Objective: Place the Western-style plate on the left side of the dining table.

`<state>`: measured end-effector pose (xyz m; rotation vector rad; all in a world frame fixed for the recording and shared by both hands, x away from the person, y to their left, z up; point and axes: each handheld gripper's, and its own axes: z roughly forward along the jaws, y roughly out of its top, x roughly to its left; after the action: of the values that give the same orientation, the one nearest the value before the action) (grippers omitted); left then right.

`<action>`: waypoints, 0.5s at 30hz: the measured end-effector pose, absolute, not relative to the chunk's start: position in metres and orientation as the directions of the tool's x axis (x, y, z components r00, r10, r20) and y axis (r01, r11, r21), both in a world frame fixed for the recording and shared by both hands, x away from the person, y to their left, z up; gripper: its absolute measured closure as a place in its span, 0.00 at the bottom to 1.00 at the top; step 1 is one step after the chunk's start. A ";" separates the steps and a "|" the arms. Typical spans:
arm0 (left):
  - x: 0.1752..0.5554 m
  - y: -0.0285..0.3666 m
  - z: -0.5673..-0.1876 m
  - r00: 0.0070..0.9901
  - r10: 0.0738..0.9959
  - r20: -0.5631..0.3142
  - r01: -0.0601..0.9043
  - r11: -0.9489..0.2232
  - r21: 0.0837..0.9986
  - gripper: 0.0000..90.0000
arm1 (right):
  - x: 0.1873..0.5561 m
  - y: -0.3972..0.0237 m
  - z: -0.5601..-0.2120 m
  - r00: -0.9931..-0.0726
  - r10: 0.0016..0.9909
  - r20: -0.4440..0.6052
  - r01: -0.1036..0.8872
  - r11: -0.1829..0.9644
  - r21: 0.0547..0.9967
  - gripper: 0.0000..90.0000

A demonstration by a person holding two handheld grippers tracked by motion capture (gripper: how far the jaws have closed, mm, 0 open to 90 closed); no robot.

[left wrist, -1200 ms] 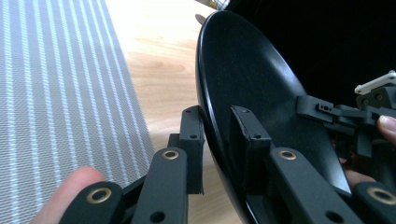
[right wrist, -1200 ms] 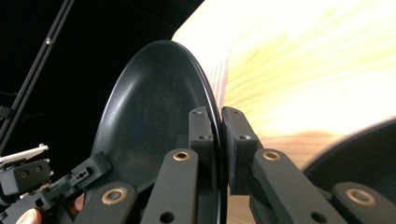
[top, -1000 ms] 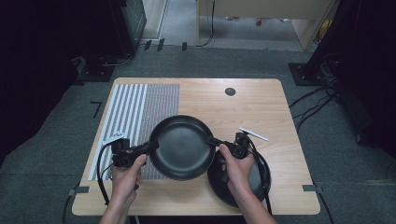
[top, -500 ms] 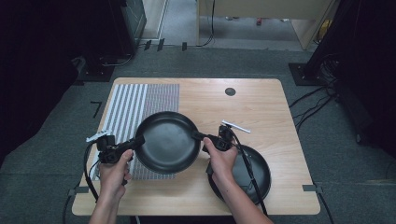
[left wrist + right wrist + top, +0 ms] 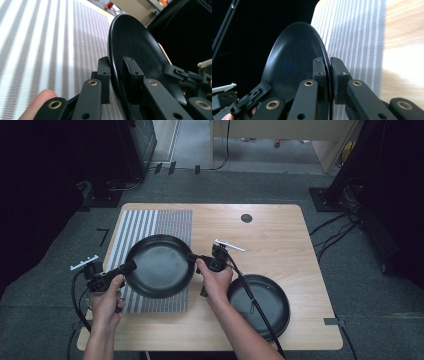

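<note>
left claw [image 5: 131, 266] and right claw [image 5: 192, 257] clamped on opposite rims of black plate [image 5: 160, 265]; stiff, smooth, likely slippery; grip rim edge.

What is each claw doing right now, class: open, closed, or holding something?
Left claw: closed on the rim of the black plate.
Right claw: closed on the opposite rim of the same black plate.
</note>
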<state>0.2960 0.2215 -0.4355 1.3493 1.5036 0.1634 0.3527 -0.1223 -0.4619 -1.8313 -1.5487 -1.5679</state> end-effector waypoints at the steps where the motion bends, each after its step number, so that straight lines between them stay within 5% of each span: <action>1: 0.297 0.224 -0.436 0.192 0.784 -0.591 0.637 0.358 0.682 0.86 | 0.355 -0.118 -0.462 -0.166 0.532 0.830 0.828 -0.382 0.410 0.93; 15: 0.320 0.270 -0.449 0.109 0.784 -0.611 0.639 0.416 0.647 0.86 | 0.385 -0.065 -0.471 -0.164 0.548 0.820 0.829 -0.375 0.416 0.93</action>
<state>0.3203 0.2701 -0.4490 1.2864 1.5939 0.1692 0.3851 -0.0653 -0.4710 -1.8382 -1.5780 -1.5542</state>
